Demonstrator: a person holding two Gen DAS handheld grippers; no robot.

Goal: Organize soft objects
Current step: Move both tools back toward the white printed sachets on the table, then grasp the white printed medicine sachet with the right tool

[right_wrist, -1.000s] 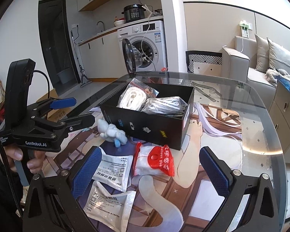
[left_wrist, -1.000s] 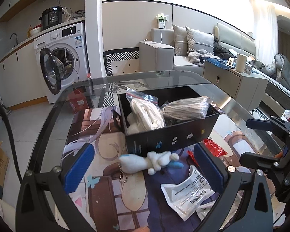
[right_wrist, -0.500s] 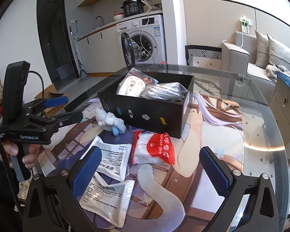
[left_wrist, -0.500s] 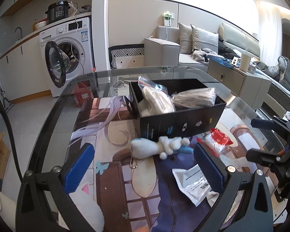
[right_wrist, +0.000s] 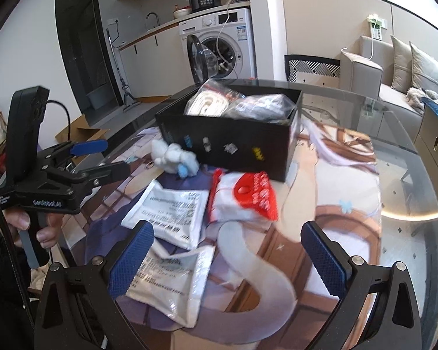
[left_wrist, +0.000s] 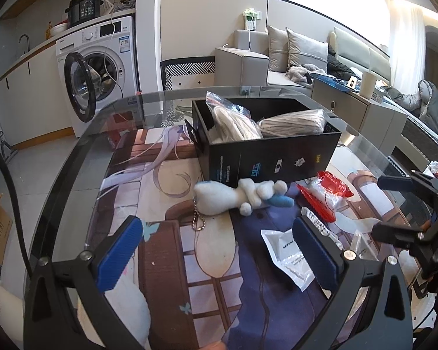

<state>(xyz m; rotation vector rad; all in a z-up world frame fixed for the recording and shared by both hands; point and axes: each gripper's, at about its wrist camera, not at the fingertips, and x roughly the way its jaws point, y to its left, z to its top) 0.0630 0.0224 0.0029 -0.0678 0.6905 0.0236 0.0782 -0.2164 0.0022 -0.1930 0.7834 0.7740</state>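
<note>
Left wrist: left gripper (left_wrist: 216,250) spread wide, empty, lined up on plush toy (left_wrist: 236,197) lying against black box (left_wrist: 265,157), likely next pick; right wrist: right gripper (right_wrist: 227,258) wide apart, empty, over white packets (right_wrist: 168,207) and red-white pouch (right_wrist: 243,199) awaiting boxing.

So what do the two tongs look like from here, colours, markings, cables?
Both are black frames with blue ribbed pads and silver screws. The left tongs carry white "GenRobot.AI" lettering, a tall black block with a black cable looping off it, and a grey trigger under the bare hand. The right tongs look the same up close.
</note>
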